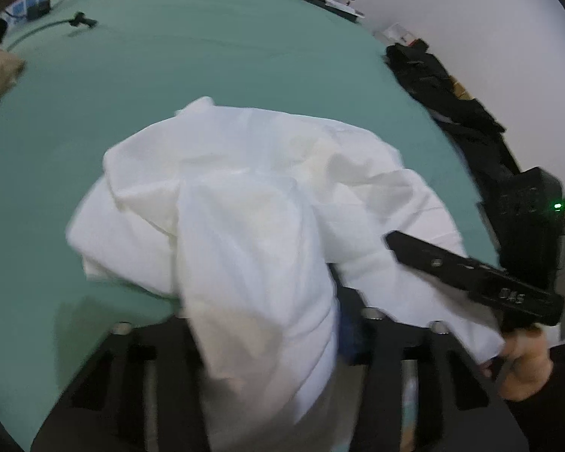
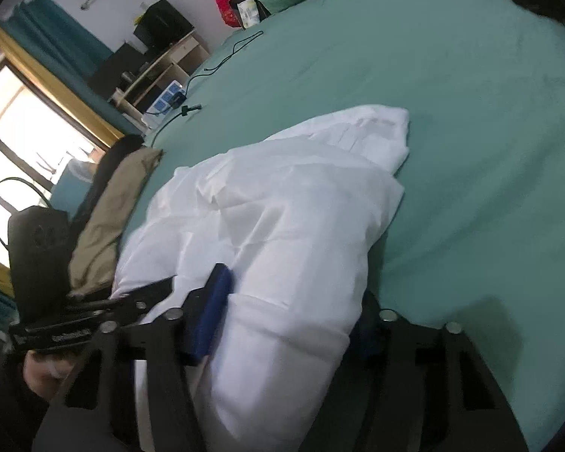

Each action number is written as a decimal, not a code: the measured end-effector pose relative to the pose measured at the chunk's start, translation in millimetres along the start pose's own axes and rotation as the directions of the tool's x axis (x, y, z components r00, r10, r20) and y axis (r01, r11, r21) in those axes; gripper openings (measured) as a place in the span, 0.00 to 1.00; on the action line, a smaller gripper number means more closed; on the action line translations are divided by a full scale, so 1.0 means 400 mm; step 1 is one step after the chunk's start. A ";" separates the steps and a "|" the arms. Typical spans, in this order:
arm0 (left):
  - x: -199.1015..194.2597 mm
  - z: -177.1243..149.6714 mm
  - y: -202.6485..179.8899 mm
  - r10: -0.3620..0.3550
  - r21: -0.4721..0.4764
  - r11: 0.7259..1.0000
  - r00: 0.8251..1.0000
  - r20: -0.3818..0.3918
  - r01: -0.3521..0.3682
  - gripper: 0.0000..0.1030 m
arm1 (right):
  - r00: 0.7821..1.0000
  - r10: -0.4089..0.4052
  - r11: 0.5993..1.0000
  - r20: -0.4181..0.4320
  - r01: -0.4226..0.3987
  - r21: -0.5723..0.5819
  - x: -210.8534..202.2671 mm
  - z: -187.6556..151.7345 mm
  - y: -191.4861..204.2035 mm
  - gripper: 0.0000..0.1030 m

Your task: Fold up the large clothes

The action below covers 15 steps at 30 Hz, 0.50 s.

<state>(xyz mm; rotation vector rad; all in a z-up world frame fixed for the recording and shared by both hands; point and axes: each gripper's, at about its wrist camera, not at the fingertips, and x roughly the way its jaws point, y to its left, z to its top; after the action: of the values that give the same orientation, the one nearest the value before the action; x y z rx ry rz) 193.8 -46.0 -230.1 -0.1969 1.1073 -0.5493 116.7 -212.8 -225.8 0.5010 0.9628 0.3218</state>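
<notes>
Both grippers, left [image 1: 267, 324] and right [image 2: 282, 324], clamp a rumpled, thin white garment [image 1: 245, 203] in their jaws over a smooth green bed [image 1: 207, 56].

Green bedsheet [image 1: 214, 60], black cables [image 1: 75, 20], tan cloth [image 2: 109, 218] — black clothes [image 1: 444, 94], wooden desk [image 2: 162, 64]

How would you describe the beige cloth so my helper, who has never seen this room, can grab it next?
Start from the big green bed sheet and find the rumpled white garment lying on it. On the side of that garment toward the window, at the bed's edge, lies the beige cloth, folded long and narrow. It is the only tan piece, with dark fabric beyond it.
</notes>
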 end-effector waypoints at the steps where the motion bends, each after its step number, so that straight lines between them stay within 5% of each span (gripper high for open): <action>1: -0.002 -0.005 -0.002 0.006 0.002 1.000 1.000 0.006 -0.006 0.37 | 1.000 0.003 1.000 0.000 -0.003 0.000 0.001 0.000 -0.001 0.49; 12: -0.006 -0.017 -0.042 0.046 0.030 0.998 0.997 0.057 -0.048 0.26 | 0.999 0.036 0.999 0.002 -0.036 0.009 0.002 -0.005 -0.018 0.53; 15: -0.008 -0.016 -0.055 0.052 0.030 0.998 0.996 0.067 -0.054 0.25 | 1.000 0.019 1.000 0.008 -0.019 0.005 -0.004 -0.007 -0.016 0.44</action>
<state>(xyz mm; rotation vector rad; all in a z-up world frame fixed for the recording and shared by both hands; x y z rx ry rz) 180.0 -62.5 -221.3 -0.1568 1.0364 -0.5096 113.6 -218.1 -229.4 0.5157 0.9514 0.3340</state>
